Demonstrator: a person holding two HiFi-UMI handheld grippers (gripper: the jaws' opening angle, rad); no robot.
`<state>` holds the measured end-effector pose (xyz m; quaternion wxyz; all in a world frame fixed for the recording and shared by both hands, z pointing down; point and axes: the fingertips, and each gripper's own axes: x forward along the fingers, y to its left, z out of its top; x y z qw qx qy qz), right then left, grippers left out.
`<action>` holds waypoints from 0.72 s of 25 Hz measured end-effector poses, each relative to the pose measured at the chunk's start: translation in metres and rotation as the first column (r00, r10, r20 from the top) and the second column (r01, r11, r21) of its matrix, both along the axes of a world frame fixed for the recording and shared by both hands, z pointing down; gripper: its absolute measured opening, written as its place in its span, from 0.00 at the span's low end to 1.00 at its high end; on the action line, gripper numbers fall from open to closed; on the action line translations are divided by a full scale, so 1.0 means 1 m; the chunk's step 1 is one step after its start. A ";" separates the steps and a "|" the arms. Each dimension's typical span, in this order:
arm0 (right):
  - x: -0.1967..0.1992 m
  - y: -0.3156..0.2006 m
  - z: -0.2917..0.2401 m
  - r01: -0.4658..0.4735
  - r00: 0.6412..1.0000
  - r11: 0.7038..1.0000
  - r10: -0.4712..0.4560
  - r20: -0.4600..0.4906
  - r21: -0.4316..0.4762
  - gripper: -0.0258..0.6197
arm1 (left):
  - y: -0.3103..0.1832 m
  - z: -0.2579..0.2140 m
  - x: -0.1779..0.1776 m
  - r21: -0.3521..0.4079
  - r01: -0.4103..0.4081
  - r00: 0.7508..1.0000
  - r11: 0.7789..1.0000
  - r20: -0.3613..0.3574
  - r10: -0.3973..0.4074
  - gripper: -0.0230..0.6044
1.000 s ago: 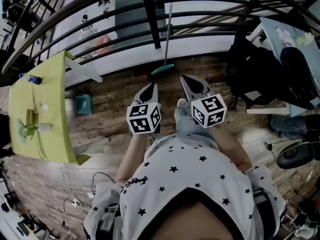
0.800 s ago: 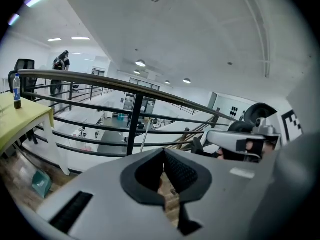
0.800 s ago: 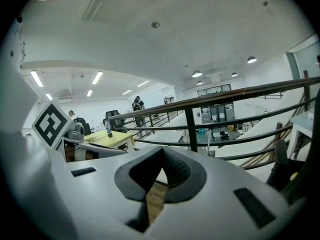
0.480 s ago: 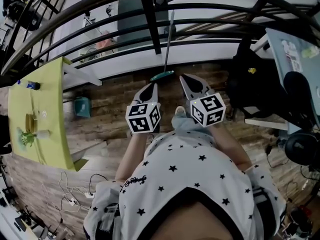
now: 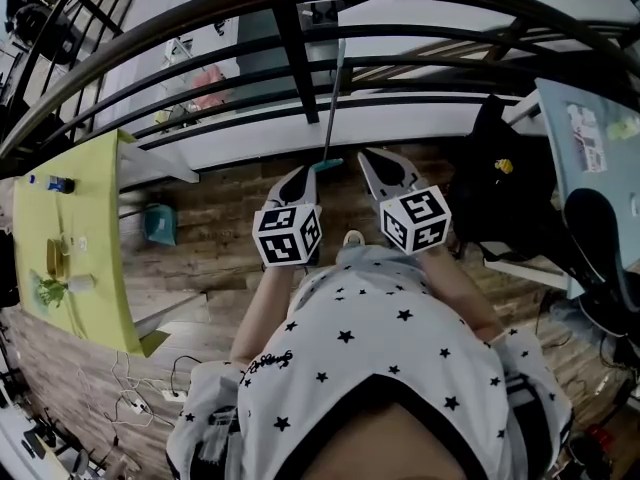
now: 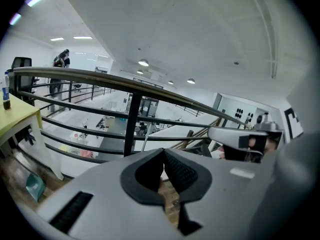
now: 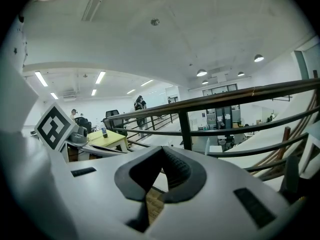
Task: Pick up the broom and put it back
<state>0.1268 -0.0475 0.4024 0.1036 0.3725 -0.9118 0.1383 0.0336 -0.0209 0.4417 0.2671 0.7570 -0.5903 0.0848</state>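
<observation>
Broom [image 5: 331, 98] nearer, against black railing [image 5: 296, 63]

Your head camera looks steeply down at the wood floor [image 5: 230, 193], while both gripper cameras sit close behind their jaws, facing outward and nearly level, sharing the black railing [image 6: 131, 124]

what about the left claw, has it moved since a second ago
Yes: the left claw has come forward toward the railing, its tip now close to the broom leaning there.
</observation>
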 end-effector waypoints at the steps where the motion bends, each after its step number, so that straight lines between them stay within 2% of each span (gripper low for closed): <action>1: 0.002 -0.006 0.001 0.002 1.000 1.000 -0.002 0.002 0.000 0.03 | -0.005 0.001 0.001 -0.002 0.004 1.000 1.000 0.002 -0.004 0.06; 9: 0.009 -0.044 0.005 0.023 1.000 1.000 -0.023 0.018 -0.001 0.03 | -0.040 0.009 0.007 -0.007 0.033 0.999 0.999 0.010 -0.033 0.06; 18: 0.021 -0.061 0.016 0.008 1.000 1.000 -0.008 0.021 -0.021 0.03 | -0.064 0.020 0.012 -0.026 0.025 1.000 0.999 0.020 -0.025 0.06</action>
